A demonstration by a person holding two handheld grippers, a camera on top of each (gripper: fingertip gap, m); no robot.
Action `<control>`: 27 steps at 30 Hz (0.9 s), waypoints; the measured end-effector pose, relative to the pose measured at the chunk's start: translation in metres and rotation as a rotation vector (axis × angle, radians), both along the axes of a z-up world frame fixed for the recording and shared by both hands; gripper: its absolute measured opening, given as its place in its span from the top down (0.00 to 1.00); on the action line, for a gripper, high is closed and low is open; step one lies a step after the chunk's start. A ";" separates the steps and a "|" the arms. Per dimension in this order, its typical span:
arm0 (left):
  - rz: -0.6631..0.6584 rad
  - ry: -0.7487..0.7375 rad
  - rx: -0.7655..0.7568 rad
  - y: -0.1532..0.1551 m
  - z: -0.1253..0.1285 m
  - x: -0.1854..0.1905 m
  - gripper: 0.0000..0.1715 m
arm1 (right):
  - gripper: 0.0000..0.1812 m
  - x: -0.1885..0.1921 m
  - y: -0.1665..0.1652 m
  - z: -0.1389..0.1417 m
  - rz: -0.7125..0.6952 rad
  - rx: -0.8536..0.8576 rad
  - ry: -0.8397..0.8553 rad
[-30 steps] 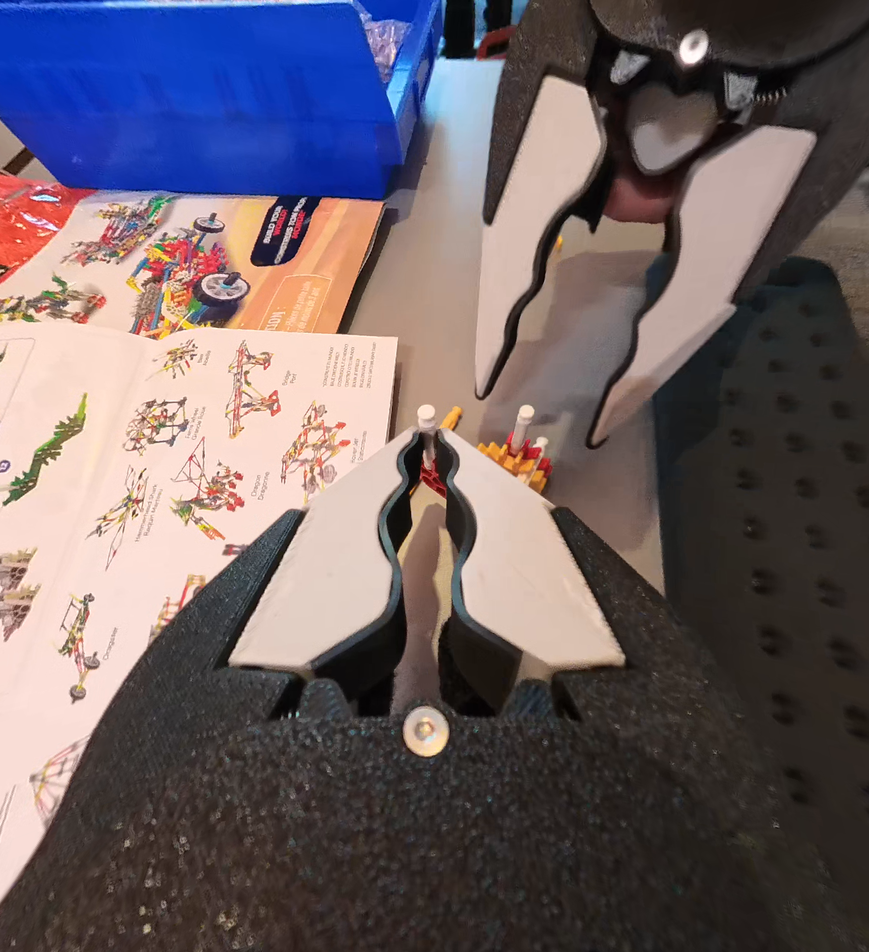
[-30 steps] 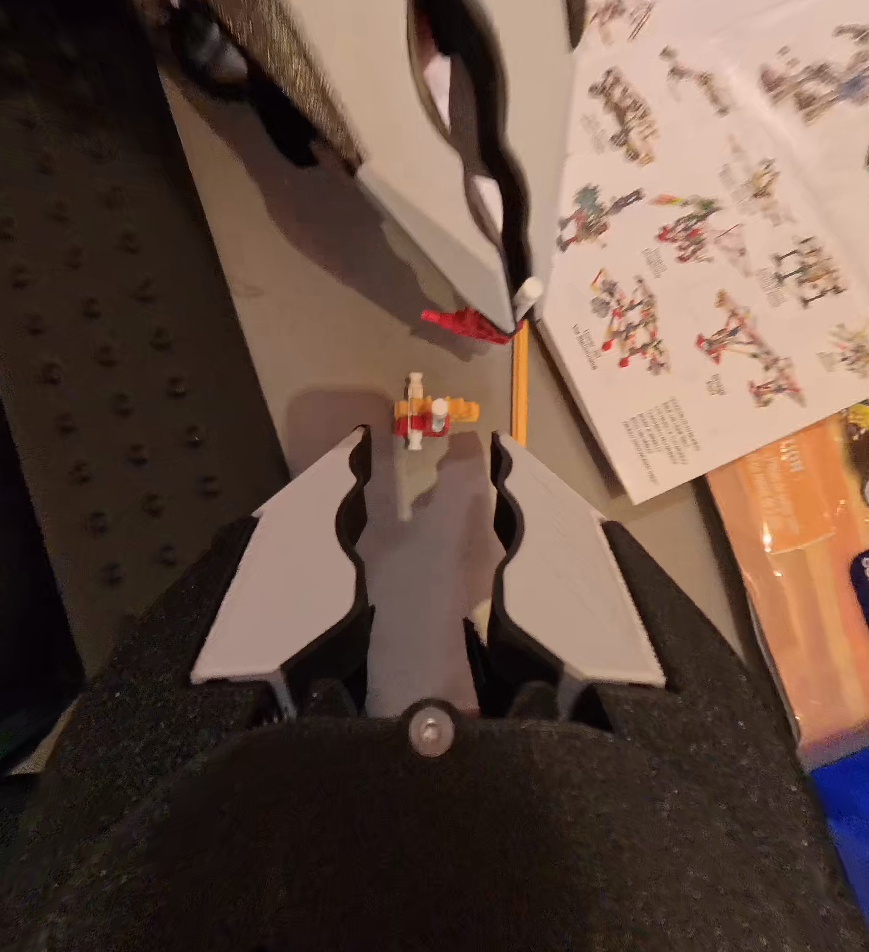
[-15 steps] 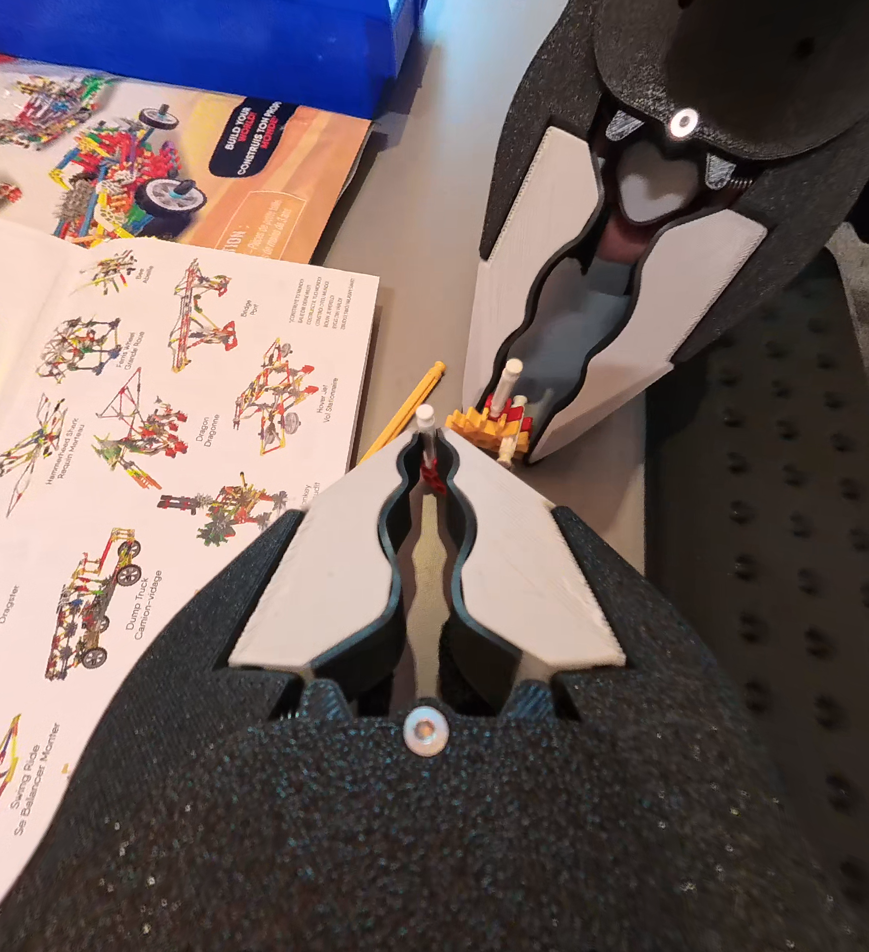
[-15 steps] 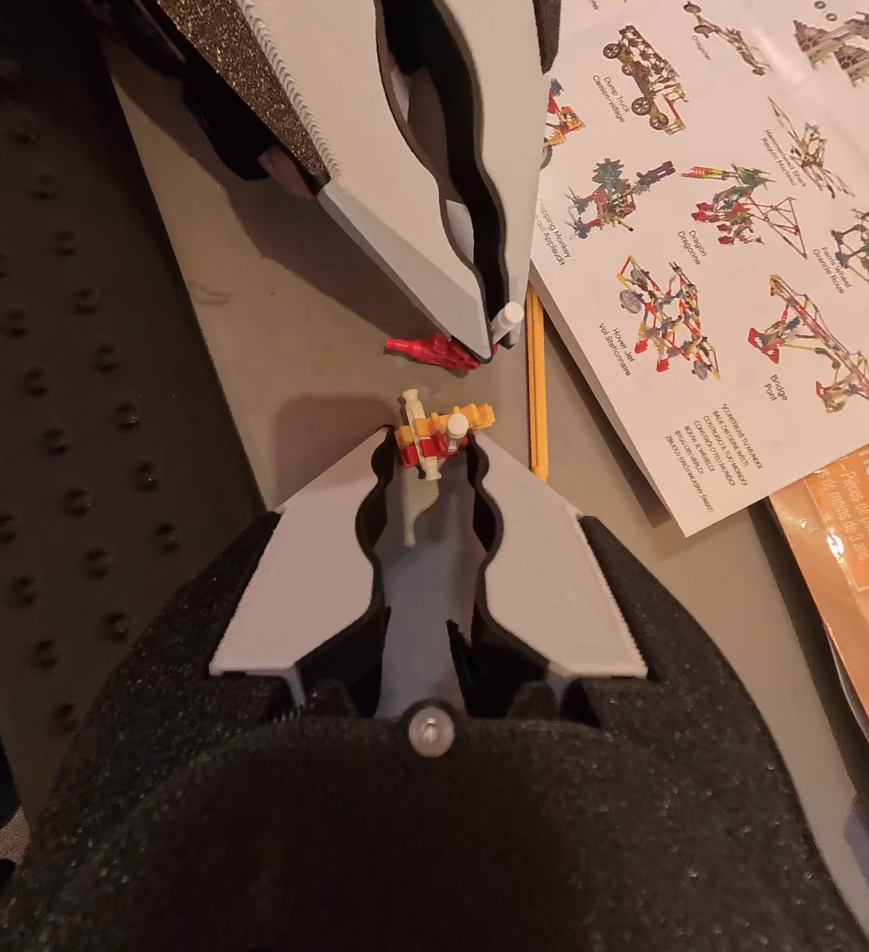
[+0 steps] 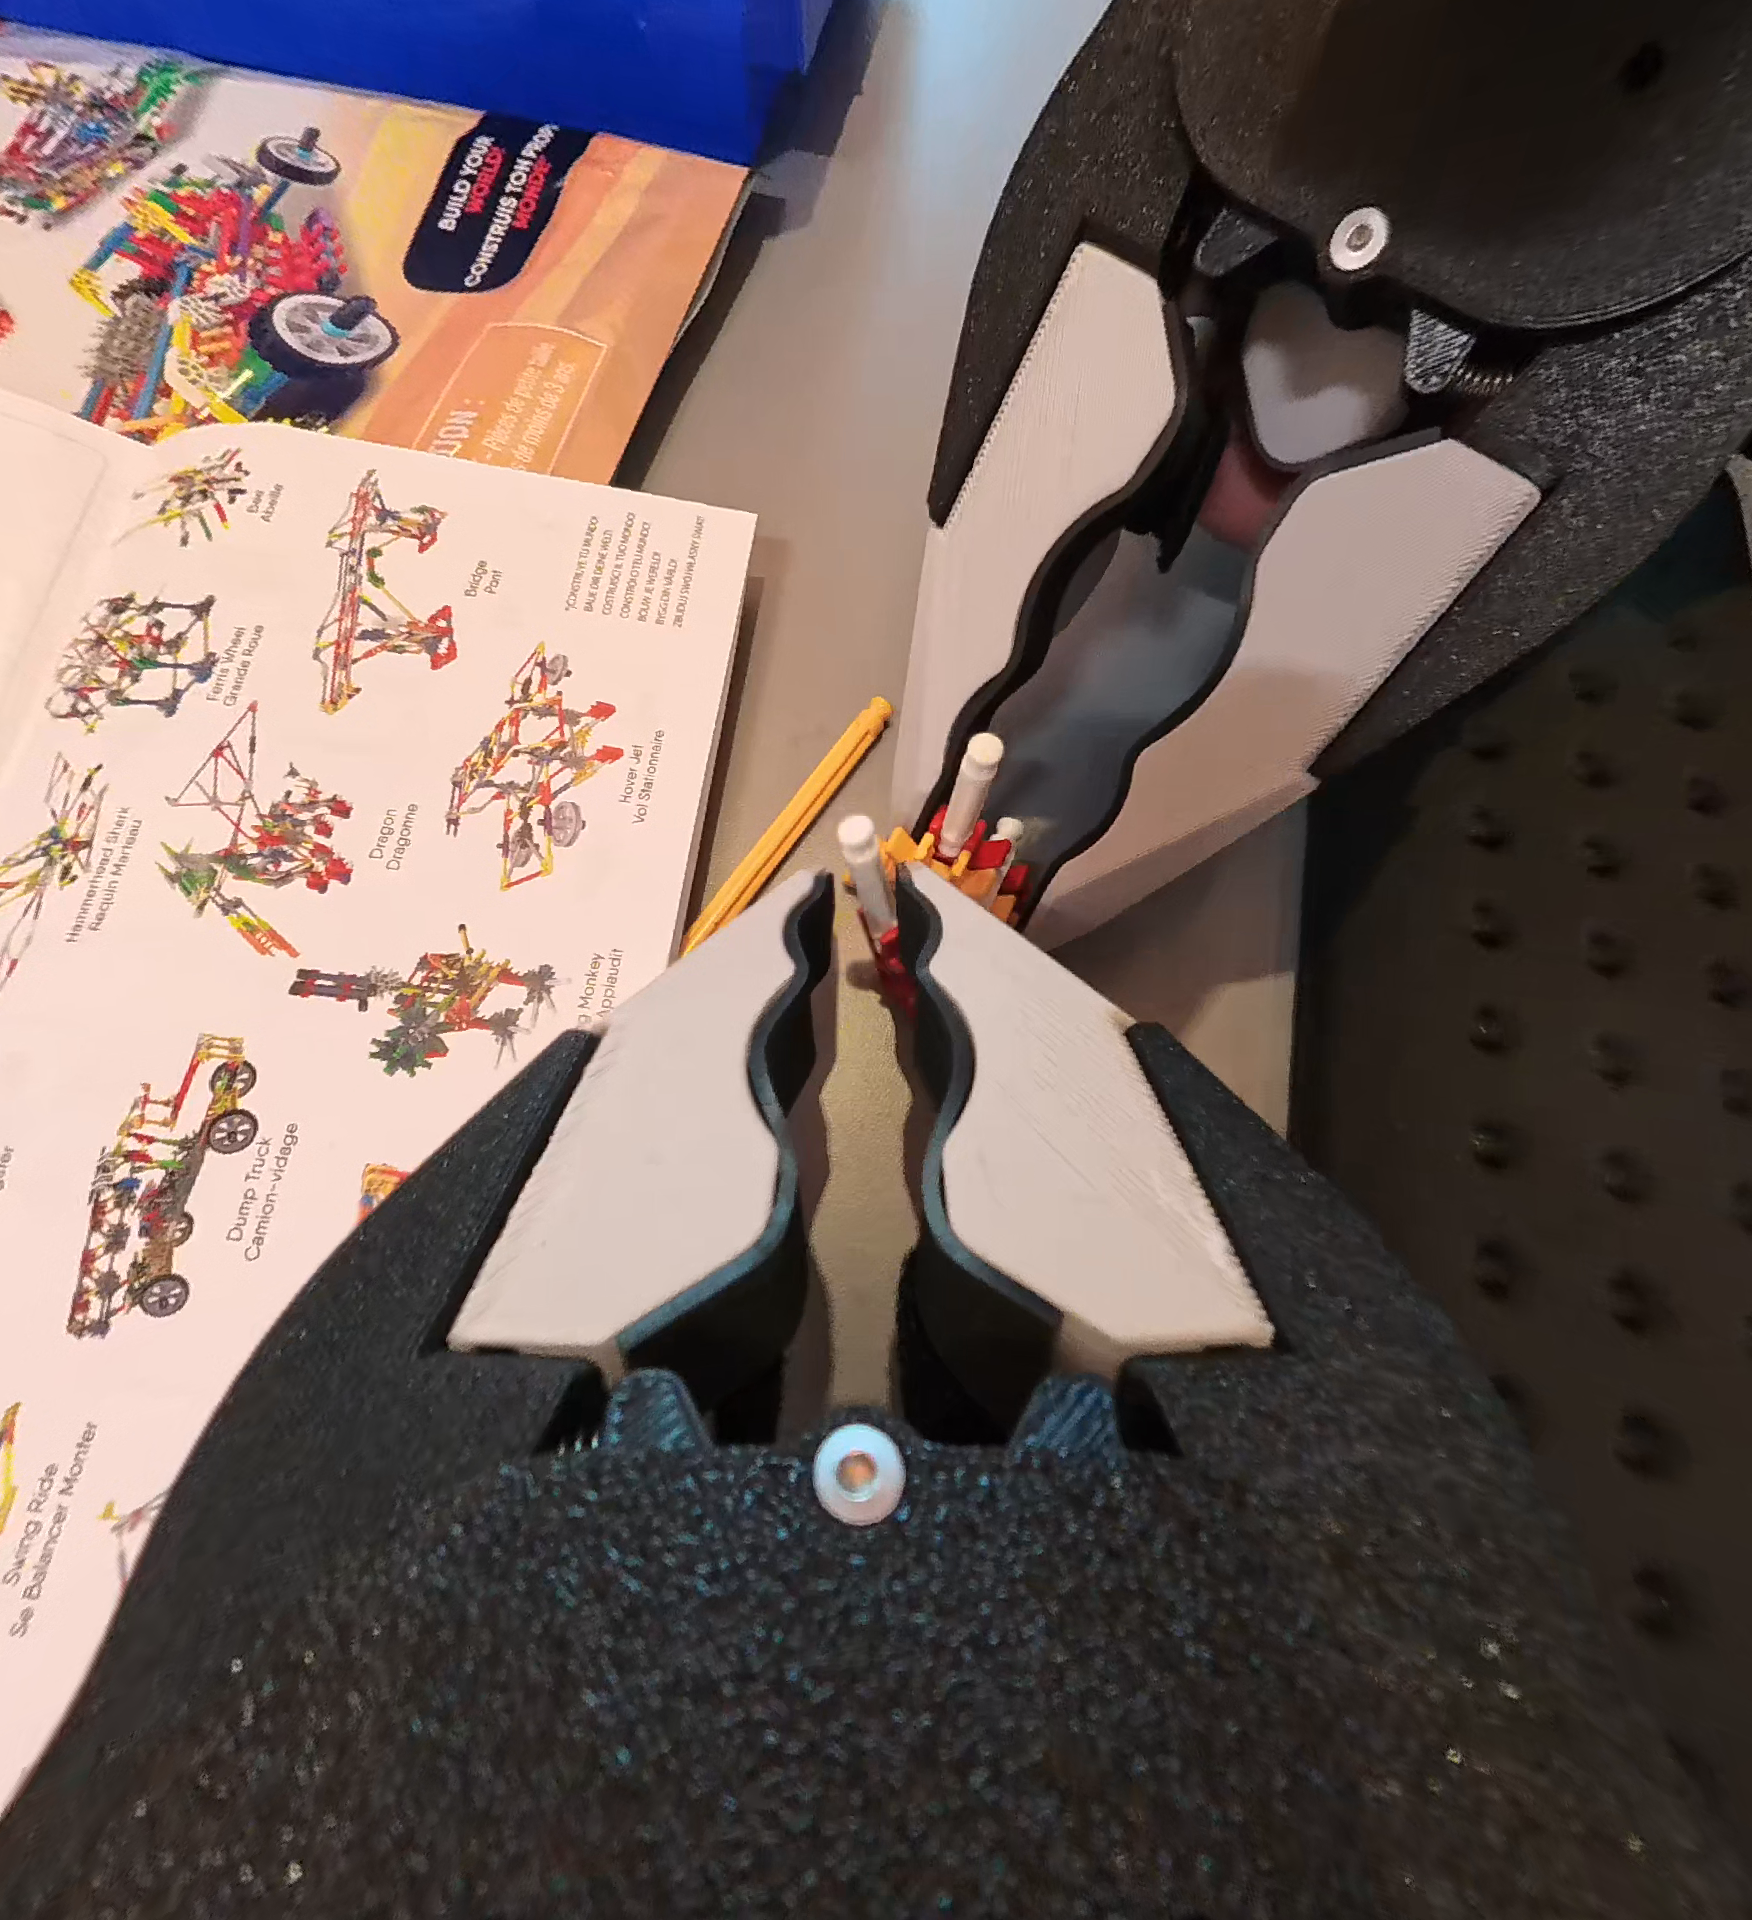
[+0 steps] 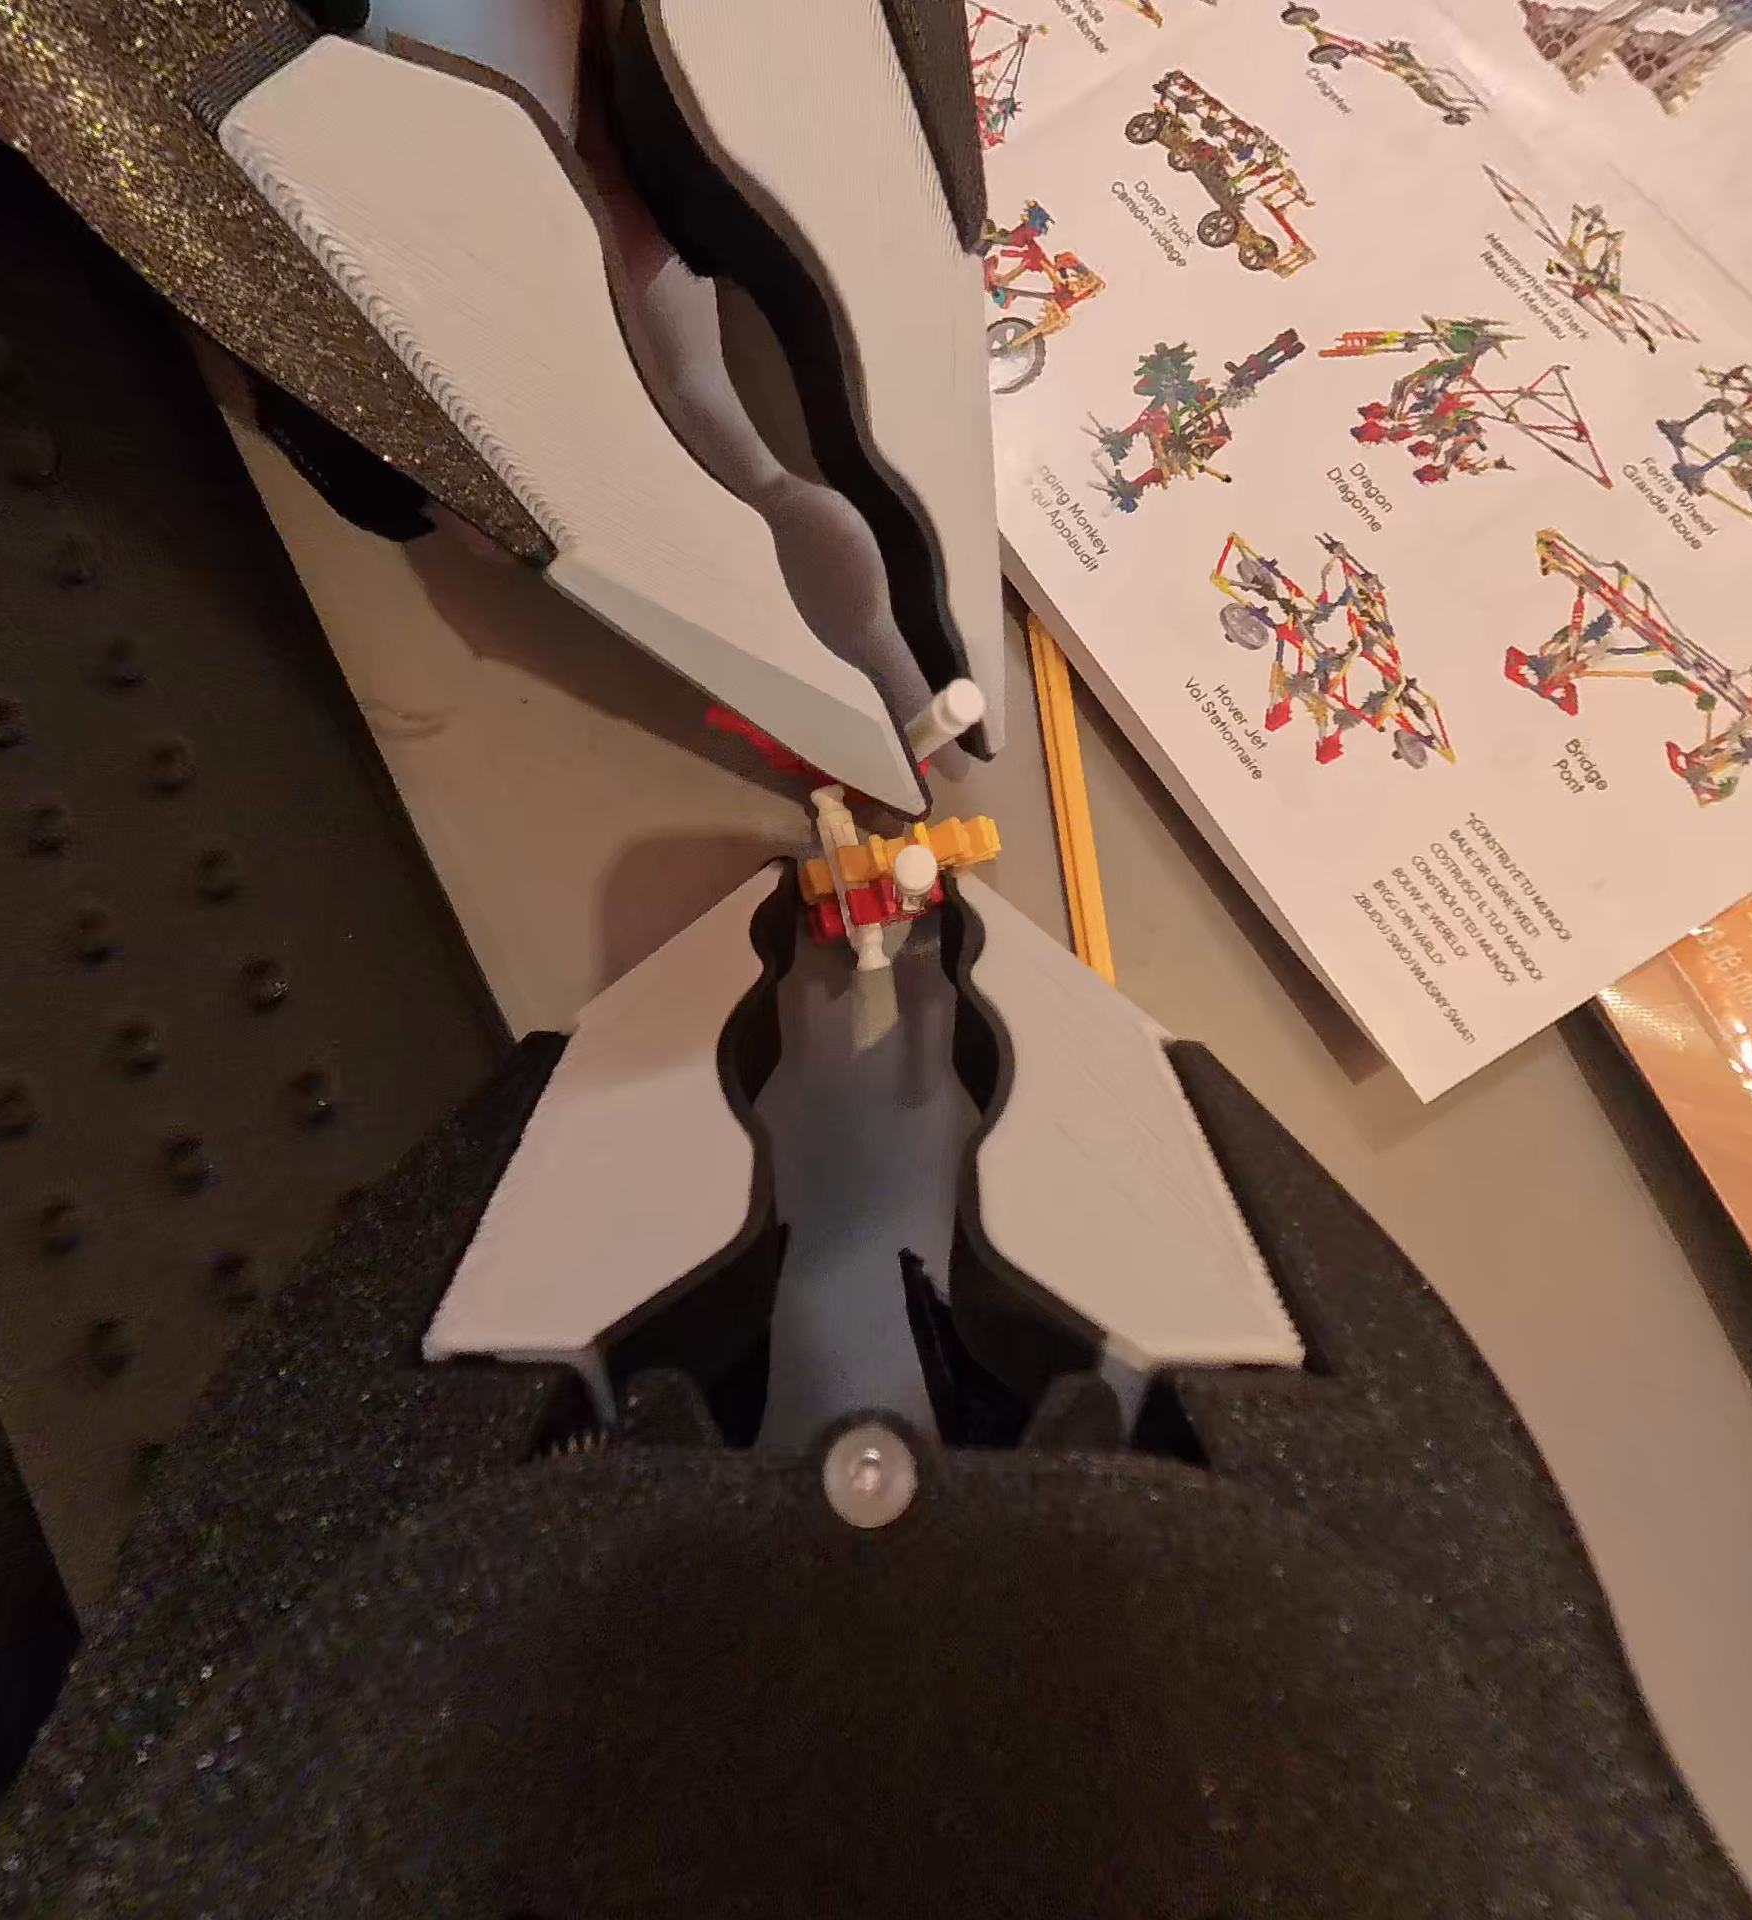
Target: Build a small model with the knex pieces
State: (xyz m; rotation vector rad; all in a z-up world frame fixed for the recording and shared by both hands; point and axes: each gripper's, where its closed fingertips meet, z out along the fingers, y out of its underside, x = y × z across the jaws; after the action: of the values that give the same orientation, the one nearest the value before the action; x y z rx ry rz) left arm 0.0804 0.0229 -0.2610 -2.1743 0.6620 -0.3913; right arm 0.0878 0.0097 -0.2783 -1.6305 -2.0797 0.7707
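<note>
Left piece: my left hand-held gripper [image 5: 867,894] is clenched at its tips on a thin white plastic rod with a small red connector [image 5: 877,914]; the rod's rounded end pokes out beyond the fingertips, above the grey tabletop [image 5: 830,436].
Right piece: my right hand-held gripper [image 6: 867,894] is grasping a small cluster of yellow and red toothed connectors with short white rods [image 6: 887,878], pinched between its fingertips.
Relation: the two pieces sit just beside each other, tip to tip; I cannot tell whether they touch.
Left view of the right one: the right hand-held gripper comes down from the upper right, its white fingers [image 5: 1017,582] closed around the cluster [image 5: 971,847].
Yellow rod: a long thin yellow plastic rod [image 5: 799,816] lies flat on the tabletop, just beside both sets of tips and along the edge of the booklet.
Booklet: an open white instruction booklet with pictures of colourful models [image 5: 259,831] lies left of my left gripper.
Box sheet: an orange printed package [image 5: 363,281] lies partly under the booklet.
Bin: a blue plastic bin [image 5: 498,52] stands behind it.
Mat: a dark studded mat [image 5: 1599,1039] covers the tabletop's other side.
</note>
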 end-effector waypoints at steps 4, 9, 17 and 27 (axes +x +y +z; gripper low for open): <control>-0.013 -0.021 -0.014 -0.004 0.000 0.001 0.93 | 0.85 0.001 0.000 0.000 0.001 -0.005 0.000; -0.014 -0.022 -0.010 -0.007 0.004 -0.001 0.88 | 0.85 0.001 0.000 0.000 0.004 -0.007 0.002; -0.093 0.007 -0.015 -0.018 0.005 -0.004 0.82 | 0.85 0.003 -0.001 0.001 0.020 -0.006 0.003; -0.161 0.059 -0.034 -0.022 -0.009 0.000 0.87 | 0.85 0.001 -0.005 0.002 0.050 -0.013 -0.011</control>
State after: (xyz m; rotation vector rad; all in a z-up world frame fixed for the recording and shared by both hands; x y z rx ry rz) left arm 0.0801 0.0010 -0.2696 -2.1786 0.8723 -0.4262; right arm 0.0886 0.0048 -0.2765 -1.5989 -2.1342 0.7953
